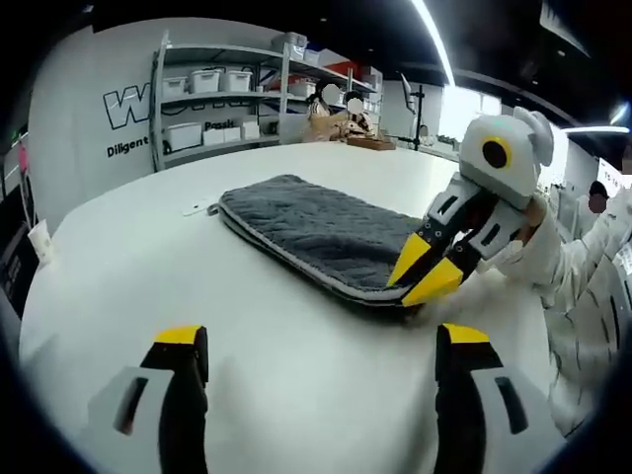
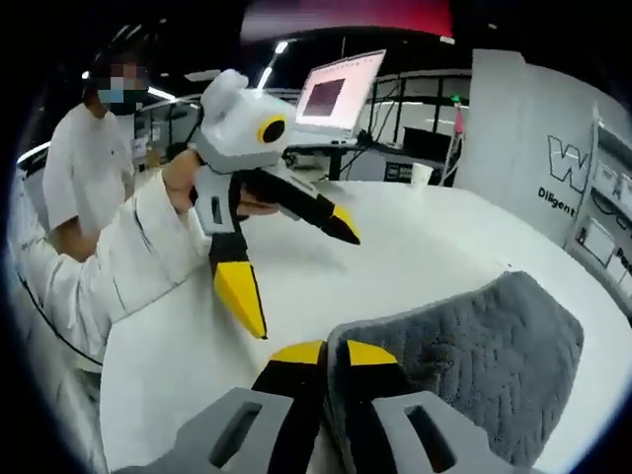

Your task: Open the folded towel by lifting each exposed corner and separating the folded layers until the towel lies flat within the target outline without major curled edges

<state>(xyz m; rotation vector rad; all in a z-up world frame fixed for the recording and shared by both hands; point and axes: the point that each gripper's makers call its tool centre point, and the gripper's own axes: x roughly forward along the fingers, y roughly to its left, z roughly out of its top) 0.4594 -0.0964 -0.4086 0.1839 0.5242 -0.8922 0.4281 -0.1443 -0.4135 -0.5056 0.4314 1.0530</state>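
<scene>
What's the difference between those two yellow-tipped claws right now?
The right gripper is shut on a corner of the grey towel, while the left gripper is open, holding nothing. The right gripper sits down at the towel's edge on the white table; in the right gripper view the left gripper hangs in the air, apart from the towel. Both are hand-held, with yellow and black jaws.

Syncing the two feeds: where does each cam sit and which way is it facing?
Left gripper view: rides the open left gripper, low over the white table, facing the grey towel and the right gripper pinching its corner; sleeve at right.
Right gripper view: rides the right gripper, shut on the towel, facing the raised left gripper.
Shared: towel, table, both grippers.
</scene>
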